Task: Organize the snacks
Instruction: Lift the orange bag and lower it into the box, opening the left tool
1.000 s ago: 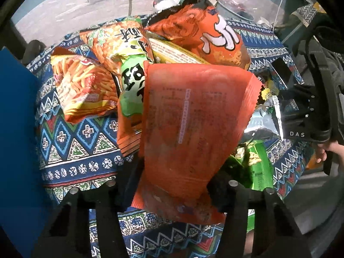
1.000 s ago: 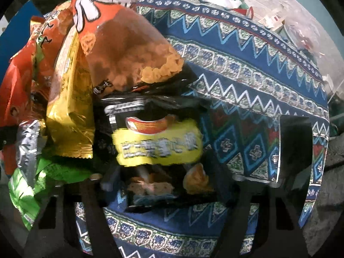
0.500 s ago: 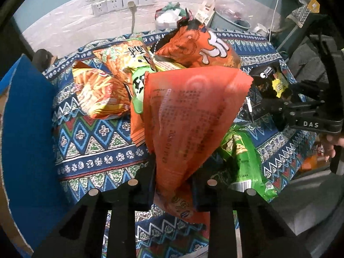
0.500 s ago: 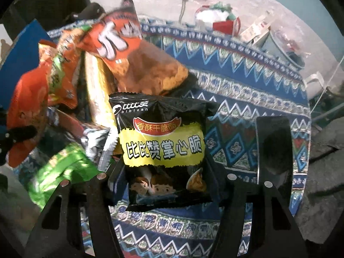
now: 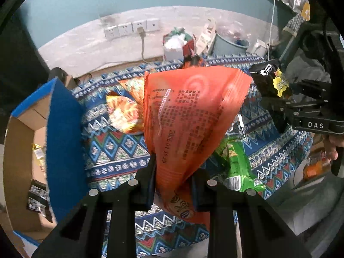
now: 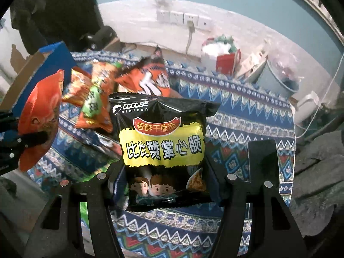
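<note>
A teal wall with a pale lower band is backing the scene, and a row of white sockets [image 5: 132, 29] is sitting on that band with one plug in it; below it a table draped in a blue patterned cloth [image 5: 116, 148] is carrying a loose heap of snack packets.

Taking the cloth as the landmark and going from left to right in the left wrist view: an open cardboard box with a blue flap [image 5: 62, 142] is standing just beside the cloth's left edge, with dark and yellow packets lying inside it; an orange-and-yellow chip bag [image 5: 123, 116] is lying on the cloth's left part; the left gripper [image 5: 174, 185] is clenching the lower end of an orange packet [image 5: 189, 116], its printed back facing the camera, and is holding it up off the cloth over the middle; a green packet [image 5: 237, 167] is lying on the cloth to the right of that; the right gripper [image 5: 277, 109] is showing at the cloth's right side, with a hand [image 5: 332, 148] behind it.

In the right wrist view the right gripper [image 6: 167, 185] is grasping a black packet with a yellow label [image 6: 163, 148] by its lower sides and holding it upright above the cloth [image 6: 247, 129]; behind it, on the cloth's far part, an orange bag with white lettering [image 6: 148, 79] is resting among the other packets; beyond the cloth's far right edge a grey-blue bin [image 6: 277, 79] is standing on the floor.
</note>
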Demonstrator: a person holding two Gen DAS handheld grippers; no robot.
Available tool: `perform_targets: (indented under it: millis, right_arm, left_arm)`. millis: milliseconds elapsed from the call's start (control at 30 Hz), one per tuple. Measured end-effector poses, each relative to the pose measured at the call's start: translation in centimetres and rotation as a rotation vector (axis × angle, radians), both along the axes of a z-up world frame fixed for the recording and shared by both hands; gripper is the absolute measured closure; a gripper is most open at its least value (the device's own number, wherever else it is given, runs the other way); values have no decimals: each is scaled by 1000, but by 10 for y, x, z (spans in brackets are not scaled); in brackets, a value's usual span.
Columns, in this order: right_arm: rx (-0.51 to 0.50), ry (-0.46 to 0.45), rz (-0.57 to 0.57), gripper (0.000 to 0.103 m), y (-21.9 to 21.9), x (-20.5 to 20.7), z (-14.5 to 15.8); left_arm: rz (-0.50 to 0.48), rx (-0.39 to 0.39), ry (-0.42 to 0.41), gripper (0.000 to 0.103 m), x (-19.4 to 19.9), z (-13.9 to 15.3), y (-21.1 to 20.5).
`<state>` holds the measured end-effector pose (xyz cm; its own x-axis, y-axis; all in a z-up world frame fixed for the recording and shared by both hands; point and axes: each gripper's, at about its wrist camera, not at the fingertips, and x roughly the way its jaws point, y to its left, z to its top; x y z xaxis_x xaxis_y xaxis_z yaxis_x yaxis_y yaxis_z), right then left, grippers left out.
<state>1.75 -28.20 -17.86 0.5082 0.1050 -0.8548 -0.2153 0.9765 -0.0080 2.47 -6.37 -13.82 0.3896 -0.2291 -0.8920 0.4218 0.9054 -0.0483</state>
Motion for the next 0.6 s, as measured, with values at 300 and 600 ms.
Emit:
perform_targets:
  millis: [300, 600]
  right_arm:
    - [36, -84, 21, 41, 18, -5, 29]
    - [67, -125, 53, 41, 41, -1, 49]
  left_arm:
    - [60, -10, -65, 77, 2, 27, 22]
    - [119, -1, -124, 77, 4, 46, 48]
